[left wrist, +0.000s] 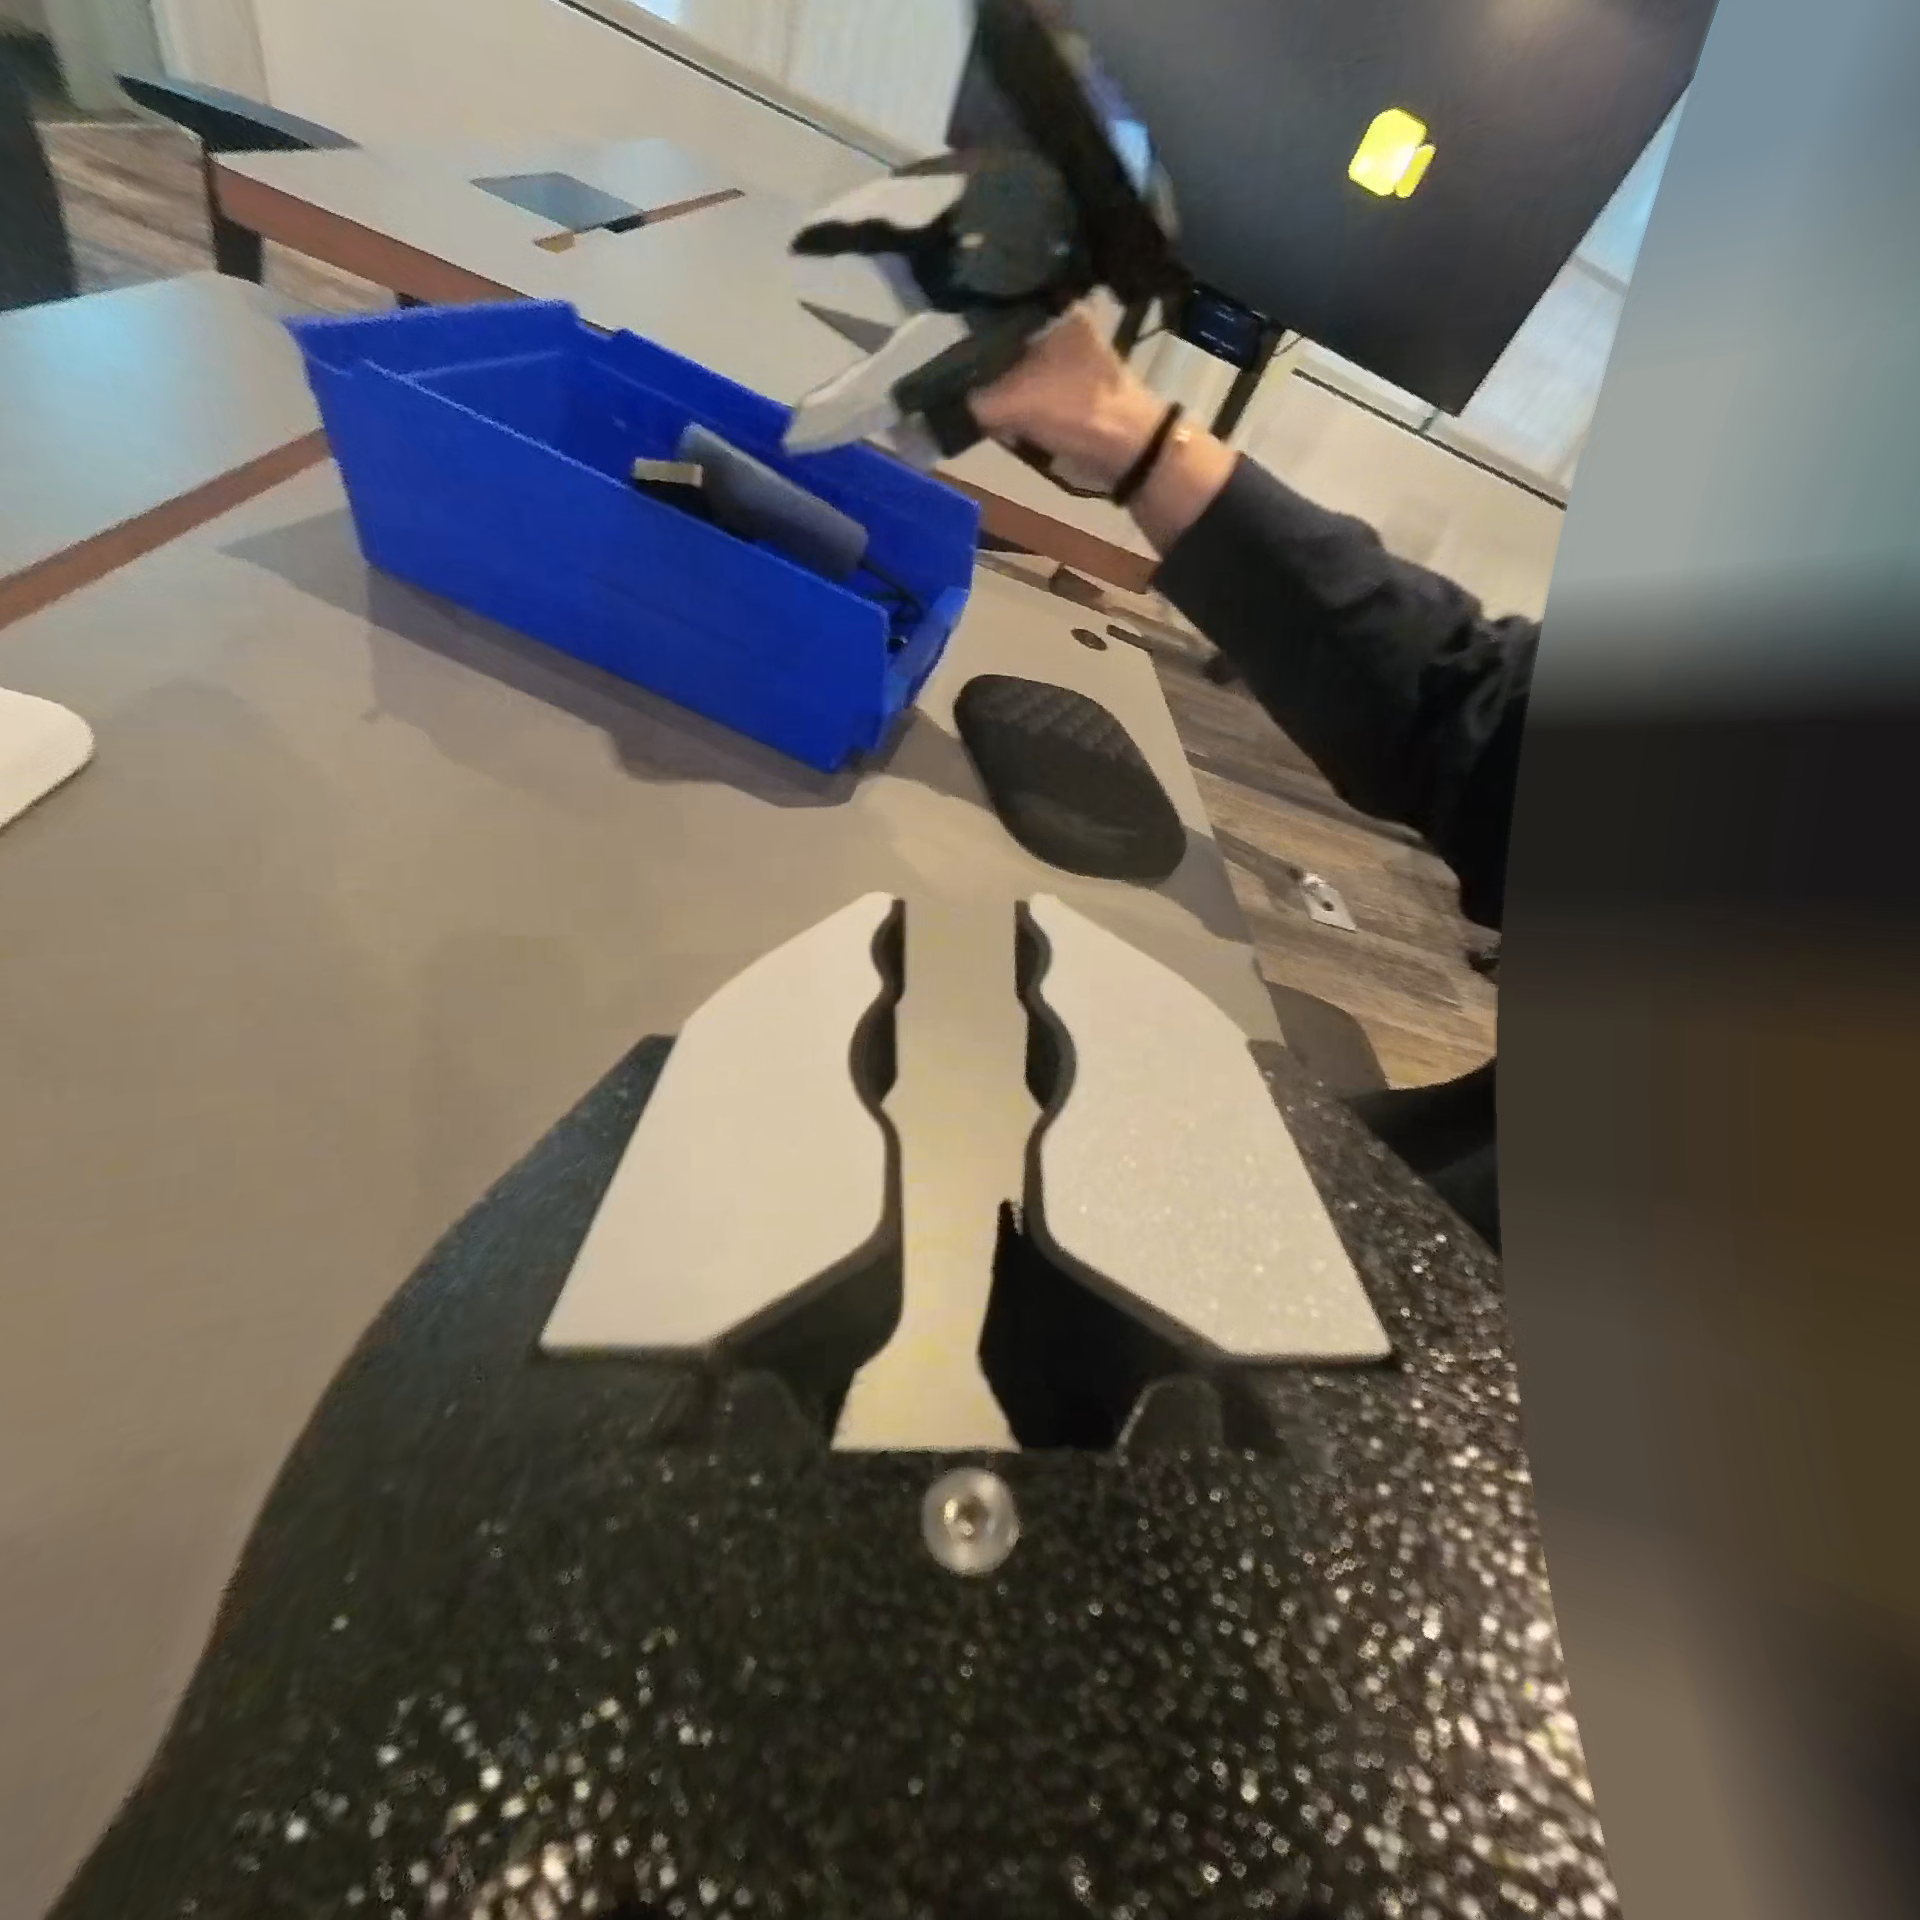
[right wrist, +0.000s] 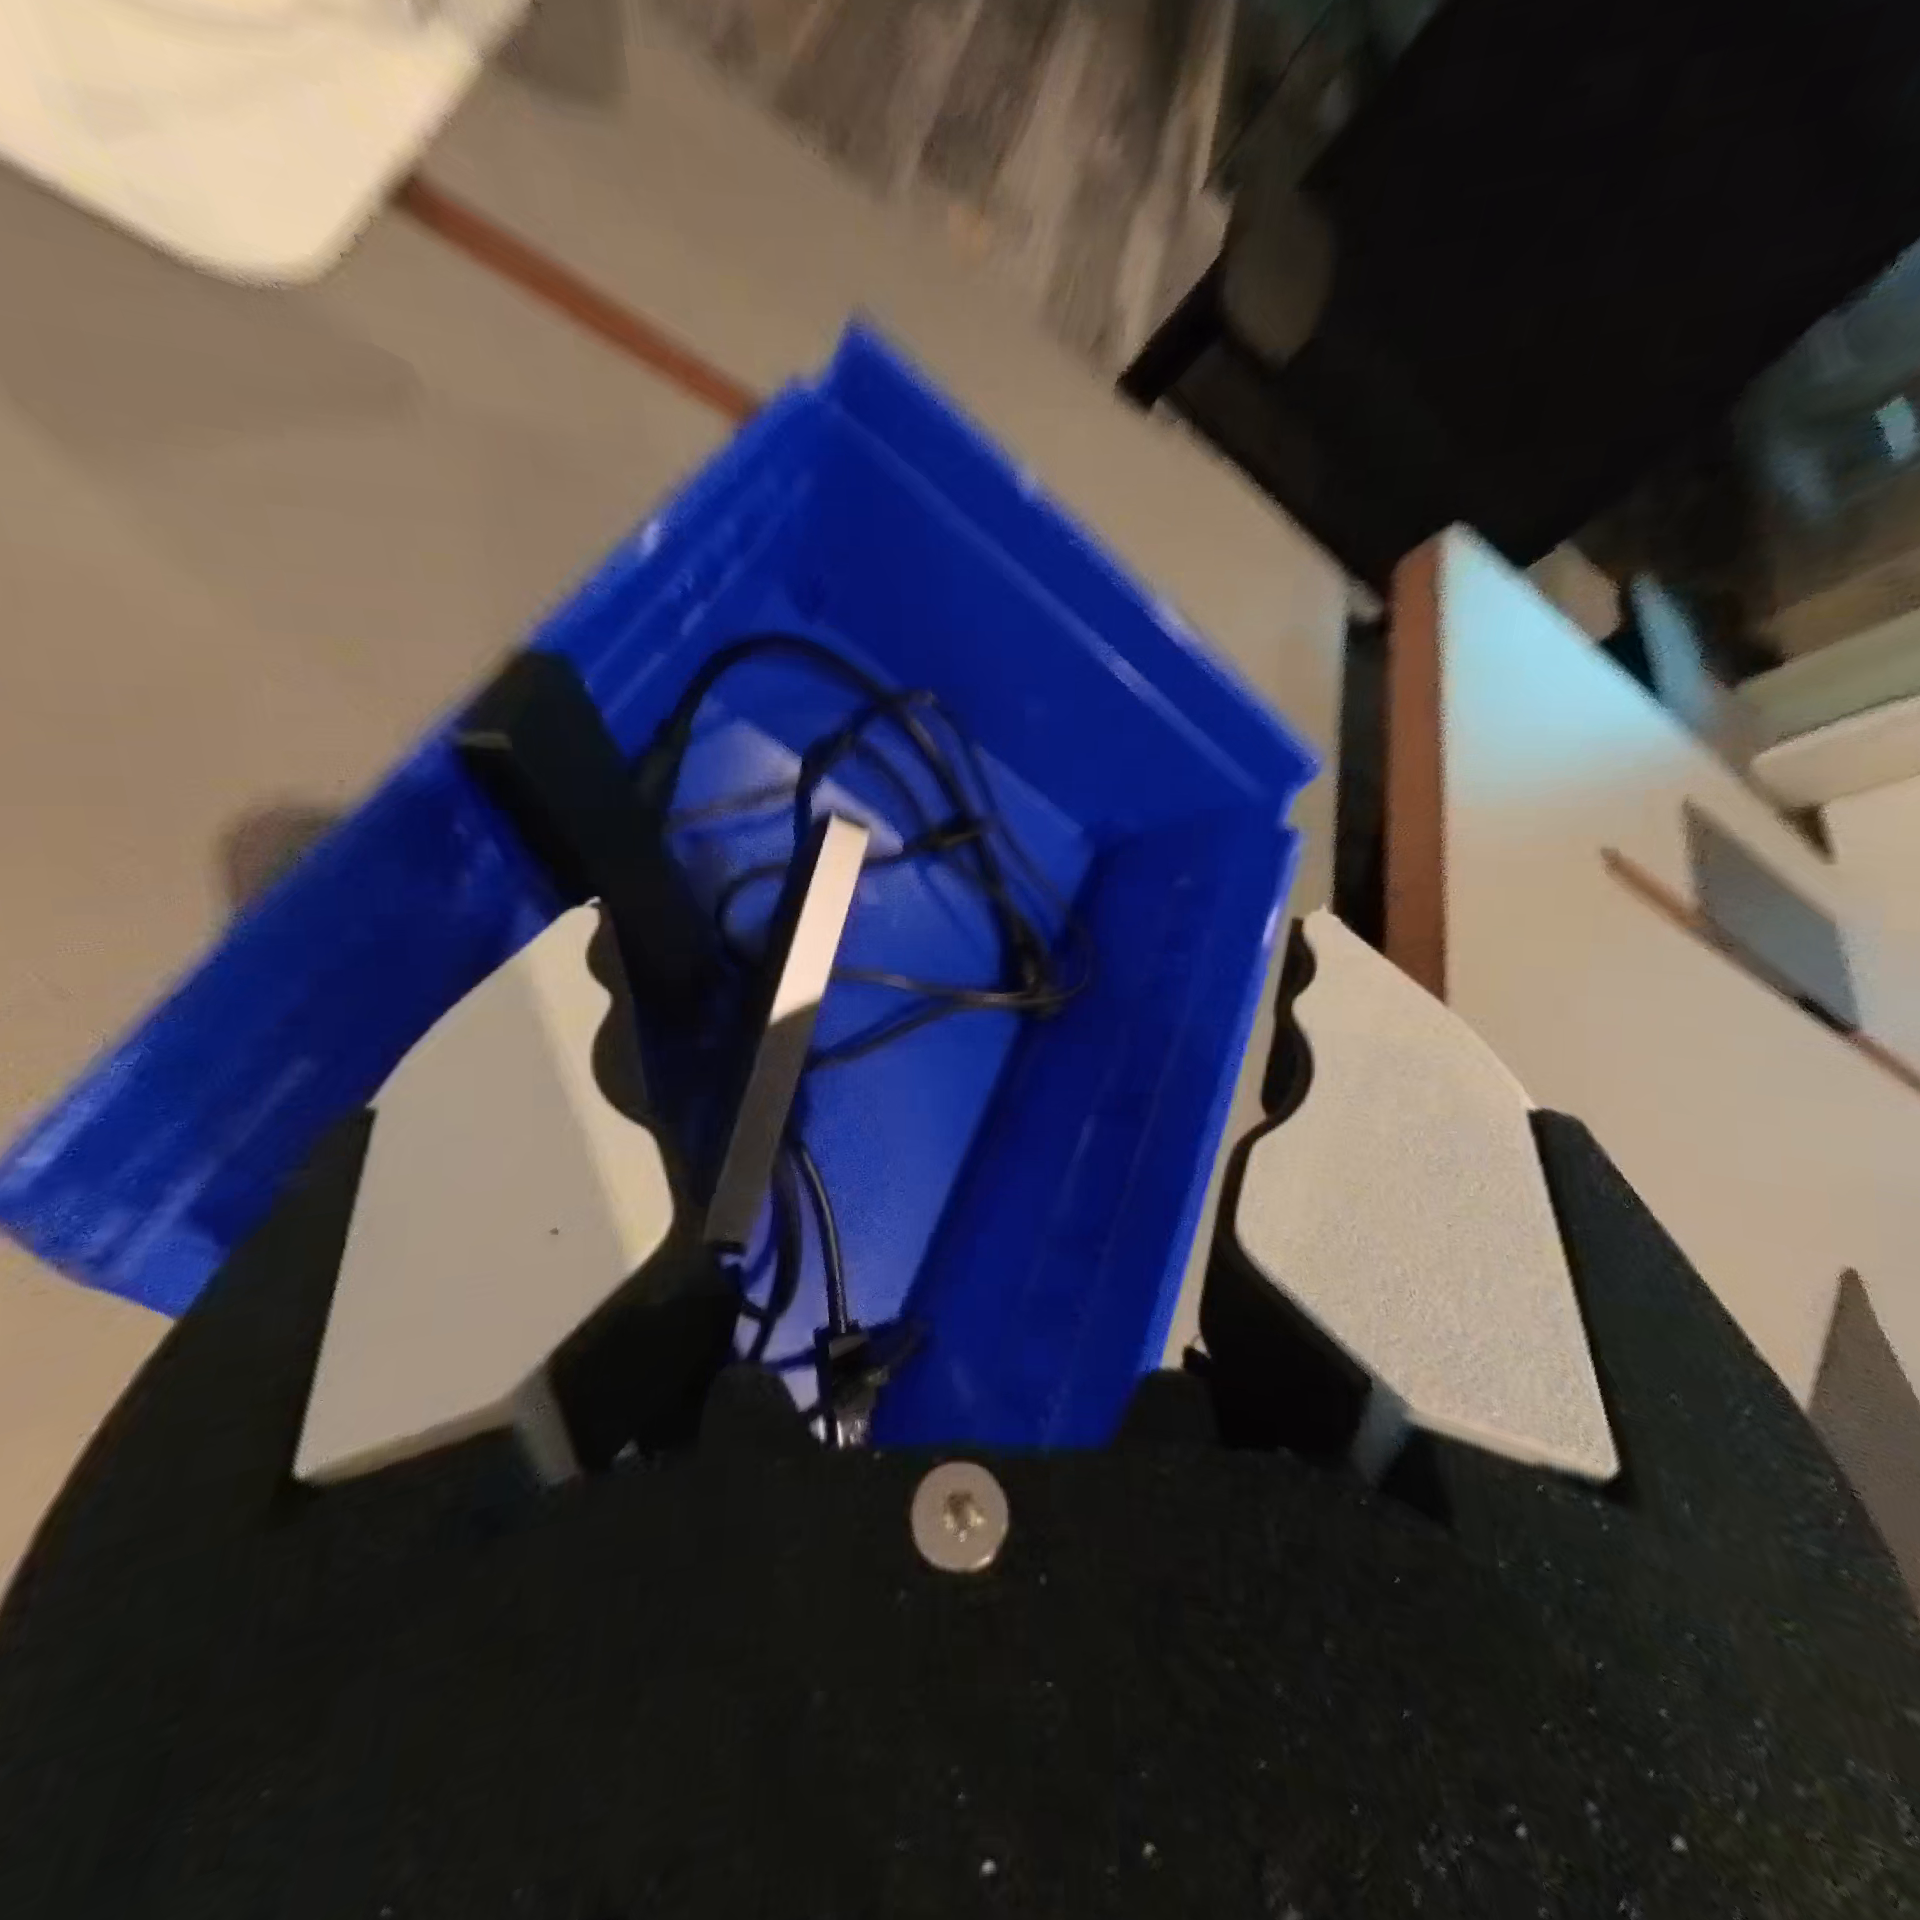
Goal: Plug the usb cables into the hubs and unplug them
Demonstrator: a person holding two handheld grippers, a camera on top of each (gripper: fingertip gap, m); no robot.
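1. A blue plastic bin (left wrist: 582,540) with ribbed, stepped walls is seen on the grey surface (left wrist: 260,987), in the far left part of the left wrist view.
2. Inside the bin, a long grey hub (left wrist: 774,497) is propped against a wall, with a small silver plug (left wrist: 670,473) sticking out beside it.
3. In the right wrist view the bin (right wrist: 1091,1091) is looked into from above: a slim bar-shaped hub (right wrist: 795,997), pale at one end and dark at the other, lies among thin black cables (right wrist: 935,831) that are tangled over the bin floor.
4. A second, black block (right wrist: 582,790) leans on the bin's left wall; whether it is another hub cannot be told through the blur.
5. The left gripper (left wrist: 958,925) is held low over the bare surface, with its jaws narrowly parted and nothing between them; its fingers (left wrist: 769,1143) are flat, matt grey plates with notched inner edges on a speckled black body.
6. The right gripper (right wrist: 940,935) is poised above the bin with its jaws spread wide and nothing gripped; the slim hub and cables lie below the gap.
7. From the left wrist view, the right gripper (left wrist: 831,343) is seen in a person's hand (left wrist: 1081,405), with its lower tip close to the grey hub.
8. A dark, textured oval pad (left wrist: 1070,790) rests on the surface just right of the bin, between the bin and the left gripper.
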